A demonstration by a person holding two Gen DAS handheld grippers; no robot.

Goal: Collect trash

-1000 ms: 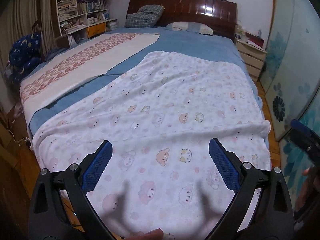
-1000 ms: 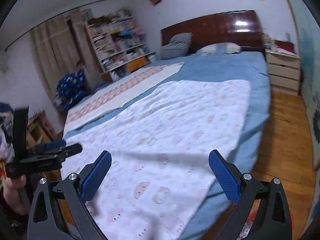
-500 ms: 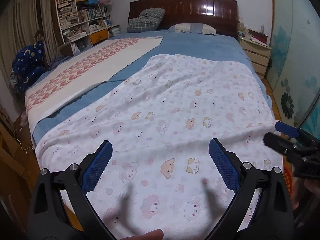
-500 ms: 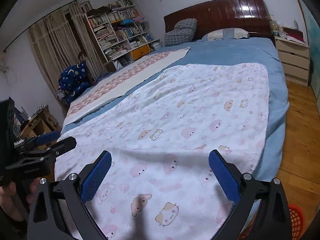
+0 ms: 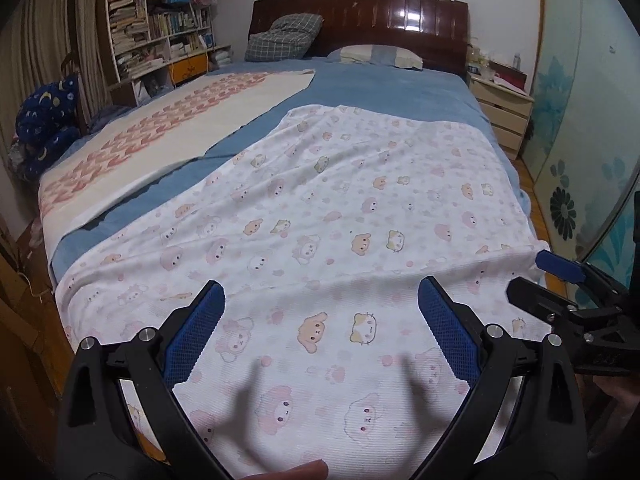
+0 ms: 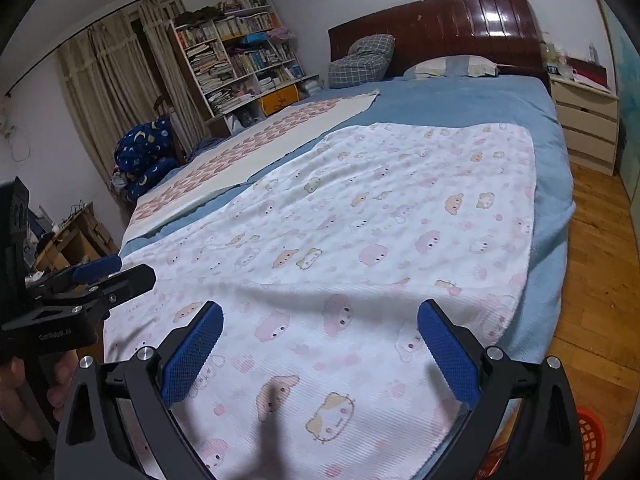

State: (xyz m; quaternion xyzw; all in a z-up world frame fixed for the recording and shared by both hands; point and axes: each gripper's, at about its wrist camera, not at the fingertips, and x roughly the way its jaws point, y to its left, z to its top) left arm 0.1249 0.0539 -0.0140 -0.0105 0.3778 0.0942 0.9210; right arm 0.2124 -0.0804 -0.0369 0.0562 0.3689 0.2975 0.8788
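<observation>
No trash shows on the bed in either view. My left gripper (image 5: 320, 300) is open and empty above the foot end of a white cartoon-print blanket (image 5: 360, 208). My right gripper (image 6: 320, 320) is open and empty over the same blanket (image 6: 380, 220), to the right of the left one. The right gripper also shows at the right edge of the left wrist view (image 5: 568, 280). The left gripper shows at the left edge of the right wrist view (image 6: 92, 276). A red mesh basket (image 6: 592, 444) stands on the floor at the lower right, mostly hidden by my right gripper.
The bed has a blue sheet (image 5: 380, 88), a cream mat with red pattern (image 5: 168, 132), two pillows and a dark wooden headboard (image 5: 360, 20). A bookshelf (image 6: 240, 60) stands left. A nightstand (image 6: 584, 120) and wooden floor (image 6: 596, 260) lie to the right.
Both grippers have moved closer together over the foot of the bed. The views have tilted so the room sits higher. The red basket has come into the right wrist view.
</observation>
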